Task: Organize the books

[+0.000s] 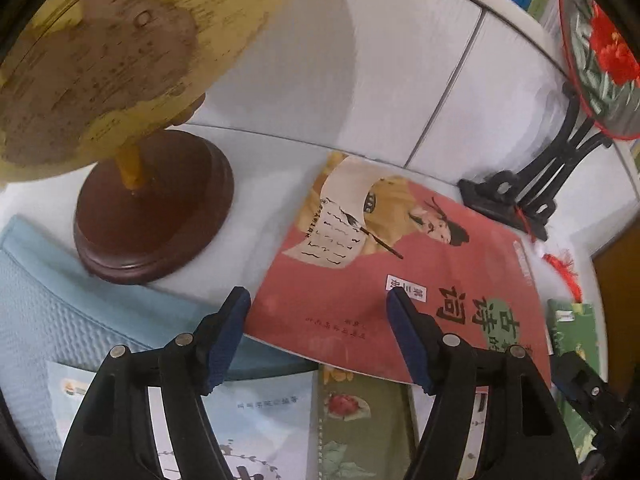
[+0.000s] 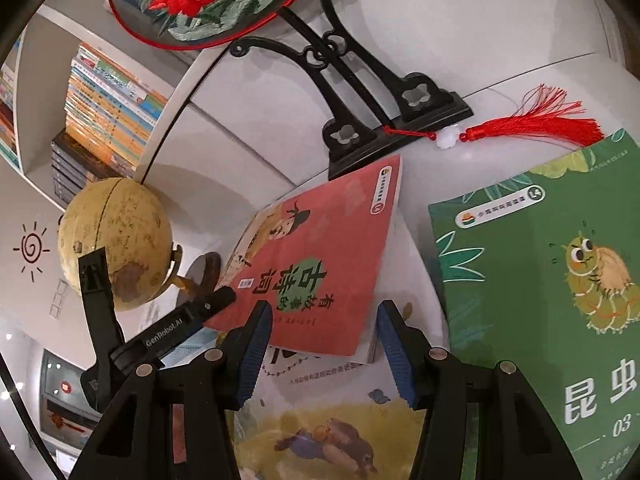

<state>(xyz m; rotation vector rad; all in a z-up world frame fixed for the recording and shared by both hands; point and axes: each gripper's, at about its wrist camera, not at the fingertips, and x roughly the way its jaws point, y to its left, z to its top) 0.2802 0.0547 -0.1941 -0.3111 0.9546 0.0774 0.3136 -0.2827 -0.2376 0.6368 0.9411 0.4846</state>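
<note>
Both tongs apart, empty: left gripper [image 1: 318, 300], right gripper [image 2: 324, 312]. Red book [image 2: 320, 264] mid-frame; straddle near edge squarely, clear of globe [image 1: 100, 60].

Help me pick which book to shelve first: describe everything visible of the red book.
The red book is a thin glossy softcover showing a cartoon scholar writing on a scroll, with large dark characters. It lies closed, face up, tilted, overlapping other books on the white surface, its far corner near the black stand. Both grippers' jaws stand open near it, not gripping.
</note>
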